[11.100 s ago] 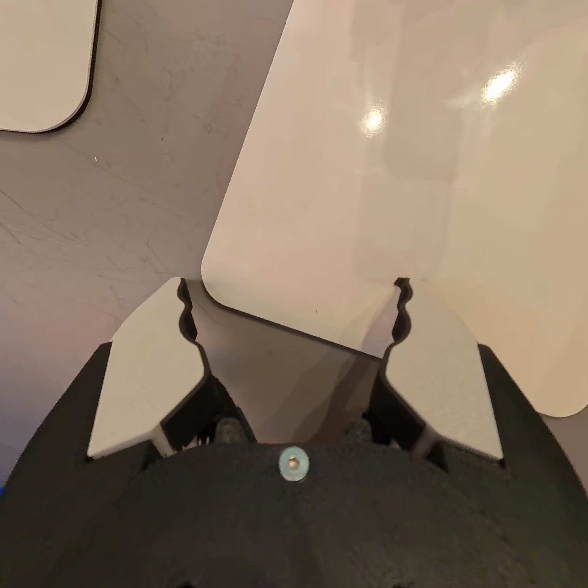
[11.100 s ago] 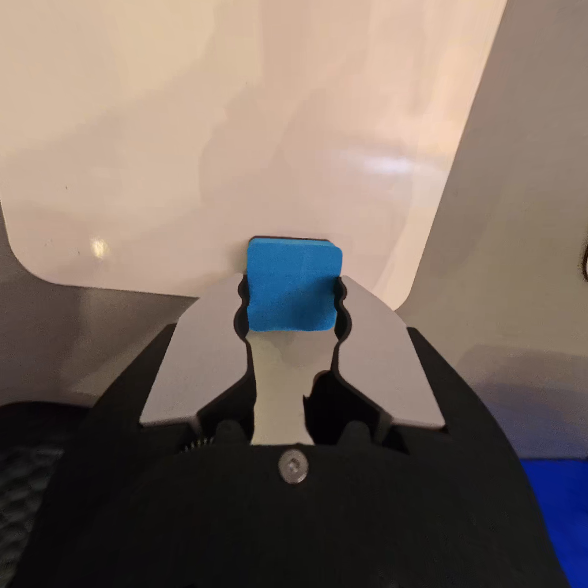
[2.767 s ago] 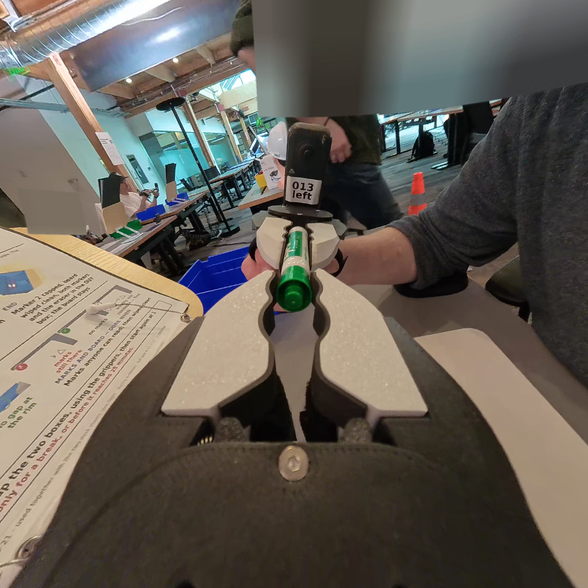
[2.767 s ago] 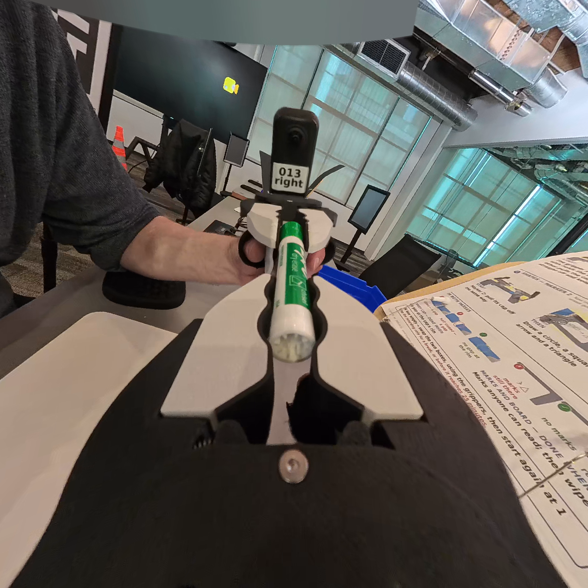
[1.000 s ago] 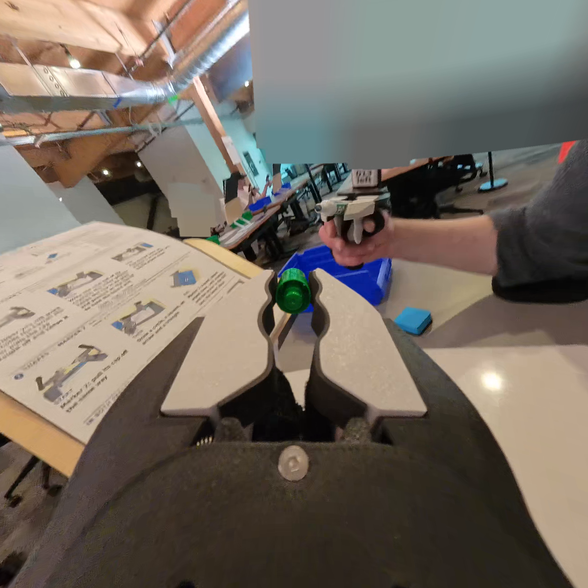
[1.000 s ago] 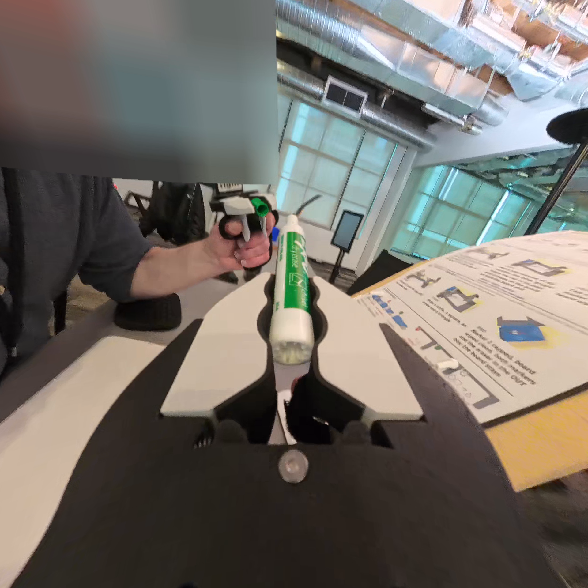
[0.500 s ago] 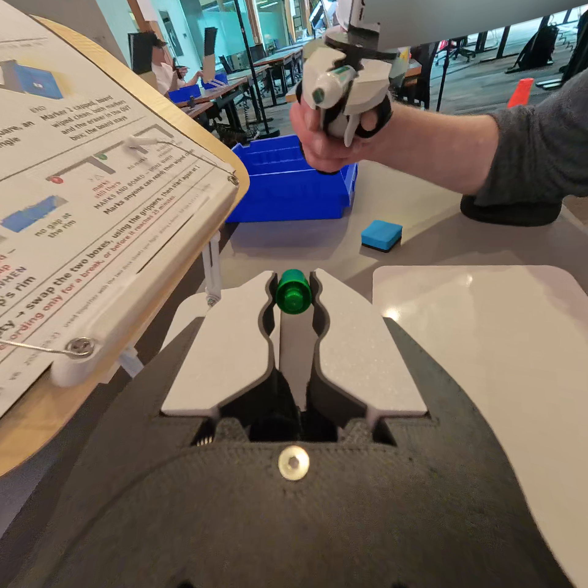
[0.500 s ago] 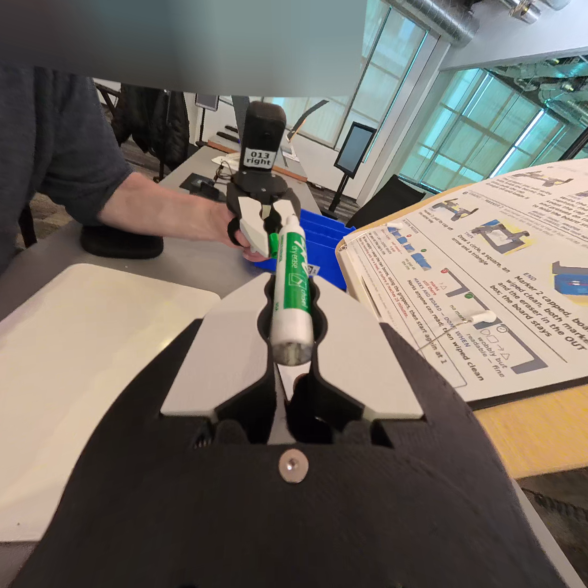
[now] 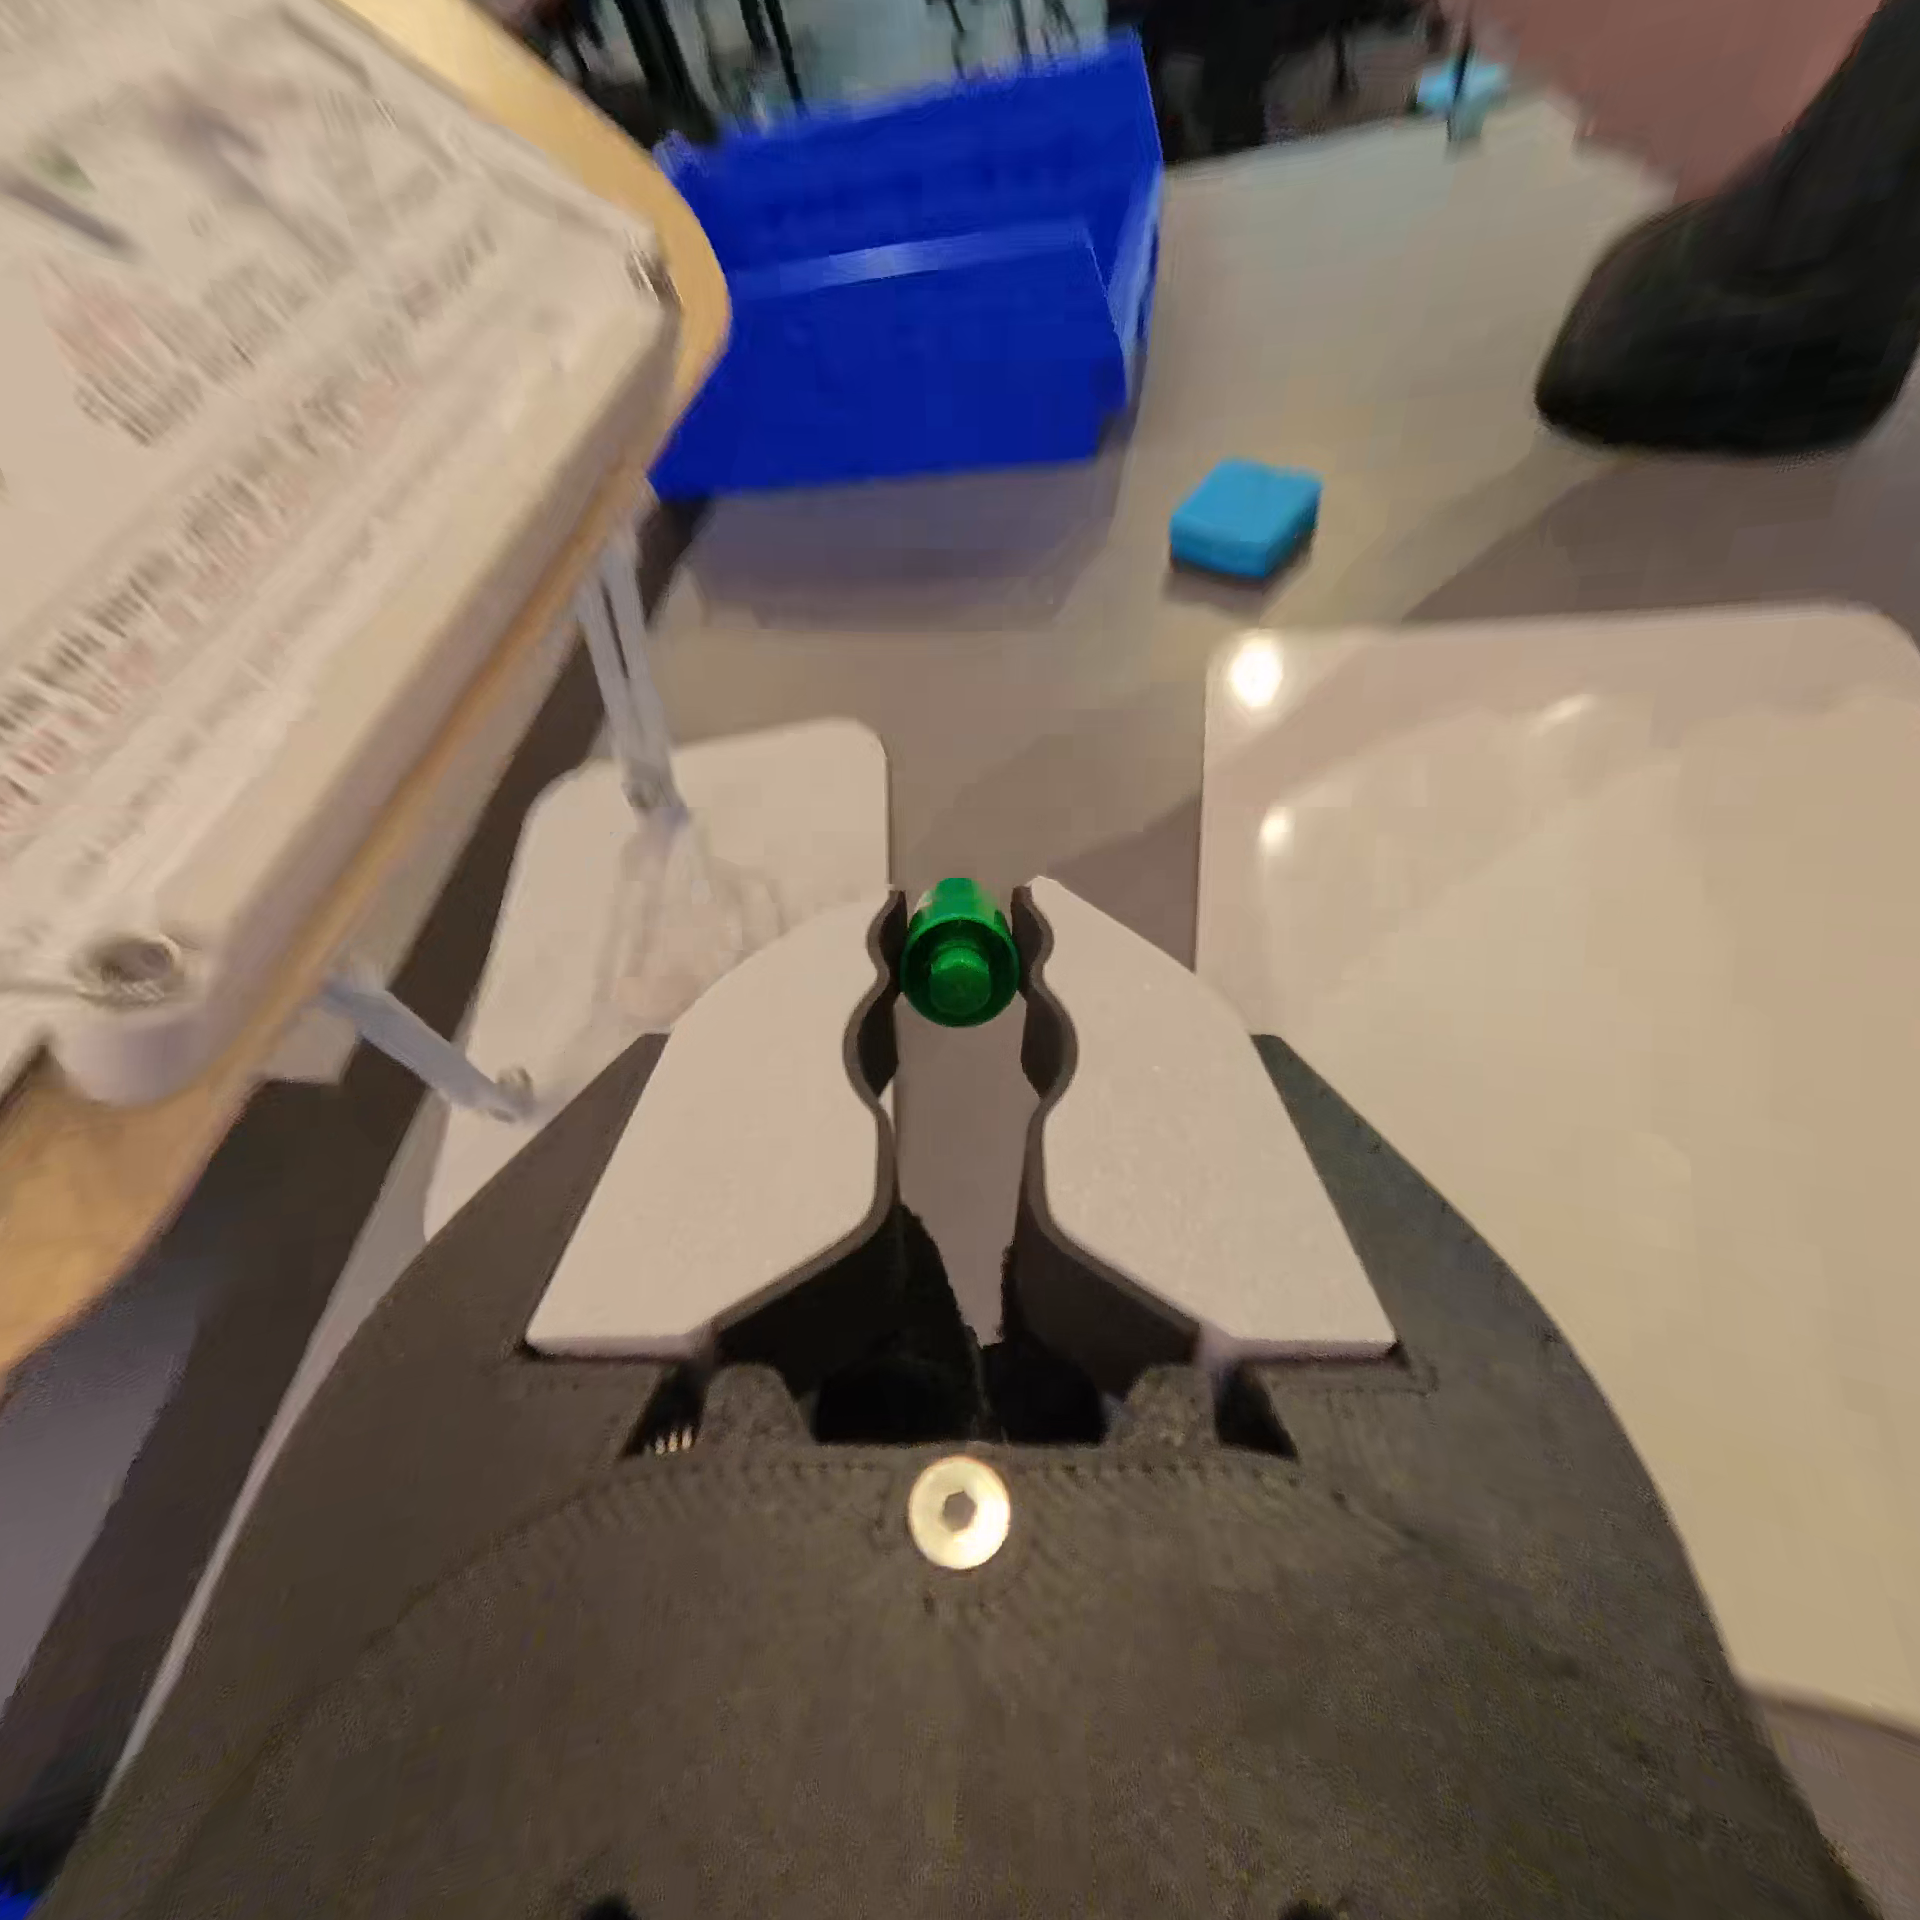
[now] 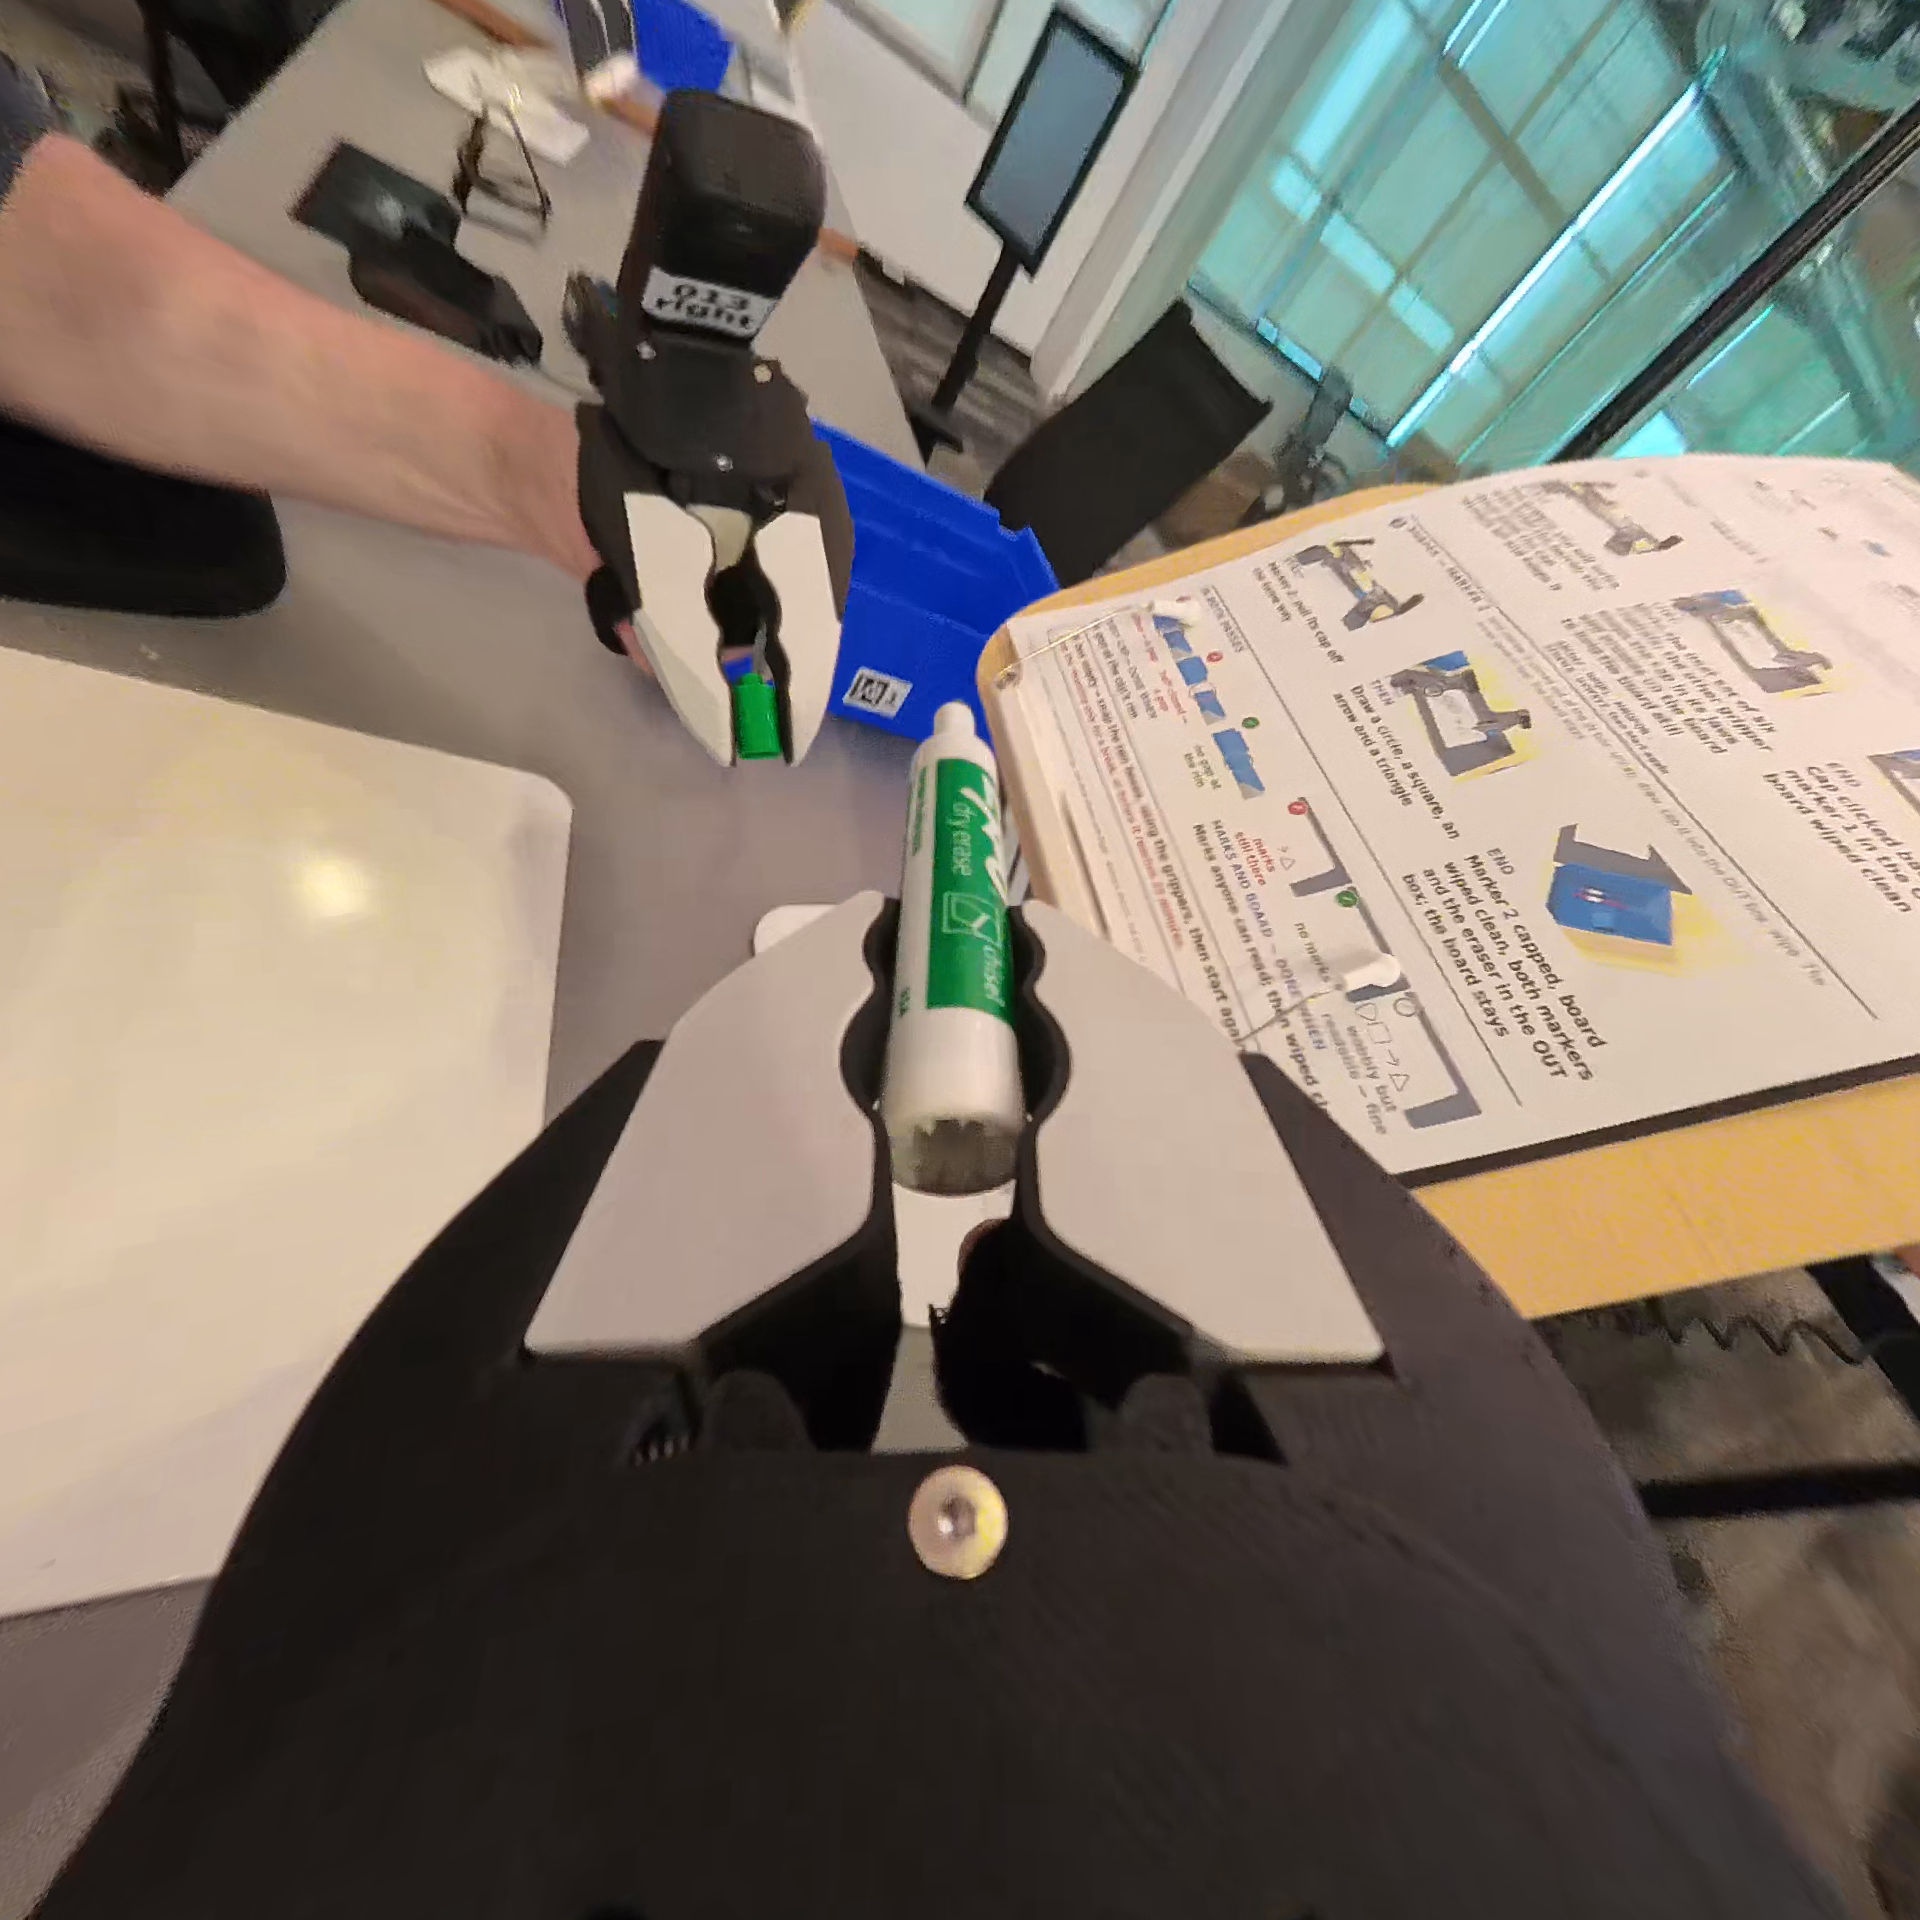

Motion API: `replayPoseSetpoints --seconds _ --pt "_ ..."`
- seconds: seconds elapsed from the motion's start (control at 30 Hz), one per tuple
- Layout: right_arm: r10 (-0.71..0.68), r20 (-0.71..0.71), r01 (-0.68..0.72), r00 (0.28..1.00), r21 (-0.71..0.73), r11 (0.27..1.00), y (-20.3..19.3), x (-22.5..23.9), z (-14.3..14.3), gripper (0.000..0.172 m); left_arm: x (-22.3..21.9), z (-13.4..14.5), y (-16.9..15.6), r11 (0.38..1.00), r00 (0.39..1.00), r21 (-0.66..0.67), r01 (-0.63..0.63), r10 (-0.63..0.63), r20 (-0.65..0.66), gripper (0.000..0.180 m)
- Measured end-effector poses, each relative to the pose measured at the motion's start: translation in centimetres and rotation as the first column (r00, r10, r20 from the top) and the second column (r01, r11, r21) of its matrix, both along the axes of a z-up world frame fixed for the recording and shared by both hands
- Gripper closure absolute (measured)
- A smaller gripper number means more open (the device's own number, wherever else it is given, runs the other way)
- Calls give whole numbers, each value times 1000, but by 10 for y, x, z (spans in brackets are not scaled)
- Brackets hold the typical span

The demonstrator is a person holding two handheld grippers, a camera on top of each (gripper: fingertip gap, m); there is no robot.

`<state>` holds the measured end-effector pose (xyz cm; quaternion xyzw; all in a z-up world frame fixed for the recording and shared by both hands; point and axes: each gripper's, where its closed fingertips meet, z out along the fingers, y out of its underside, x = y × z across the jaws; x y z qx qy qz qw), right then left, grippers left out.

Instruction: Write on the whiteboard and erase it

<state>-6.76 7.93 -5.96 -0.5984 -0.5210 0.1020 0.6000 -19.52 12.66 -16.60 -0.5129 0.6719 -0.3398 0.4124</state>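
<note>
Marker (image 10: 954, 971) sits clamped in the right claw (image 10: 954, 935), both fingers pressing its barrel. Its long axis runs straight forward along the fingers, flat butt end toward the camera, bare writing end pointing away and slightly down toward the grey table (image 10: 675, 831). The tip itself is not clear to make out.

Green cap (image 9: 957, 966) is pinched in the left claw (image 9: 957, 951), fingers tight on both sides; seen from the right wrist, that claw (image 10: 756, 727) points down with the cap at its tips, beyond the marker and a little to its left, apart from it.

Whiteboard (image 10: 260, 1039) lies flat on the table, wholly to the left of the marker, its near corner just beside the right claw's left finger. So writing calls for the marker swinging left and tipping nose-down; the right hand is the one placed for it.

Further out from the marker: printed instruction sheet (image 10: 1507, 831) on a tilted wooden stand to its right, blue bin (image 10: 914, 582) ahead. Blue eraser (image 9: 1245, 516) lies on the table beyond the whiteboard's far edge.
</note>
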Motion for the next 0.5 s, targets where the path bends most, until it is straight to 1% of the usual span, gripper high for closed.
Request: replayPoseSetpoints --seconds 0.07,0.17,0.27,0.33,0.43,0.5 --pt "-41 78 41 996 -6 999 -8 -6 0 151 -13 -15 -3 1000 997 -3 29 -29 -68 161" --pt "-89 192 93 977 -16 996 -23 -18 -4 151 -32 -29 -12 996 990 -34 81 -84 -113 161" --pt "-89 255 110 963 -72 991 -40 -40 -15 151 -44 -45 -20 987 973 -87 137 -151 -176 161" --pt "-100 340 139 935 -92 986 -47 -51 -29 151 -47 -60 -29 975 954 -127 182 -207 -219 161" --pt "-44 405 123 913 -170 978 -63 -77 -53 151 -50 -82 -30 975 930 -125 183 -213 -299 161" --pt "-32 468 137 883 -193 971 -68 -85 -70 151 -54 -93 -27 978 917 -130 163 -199 -346 161"
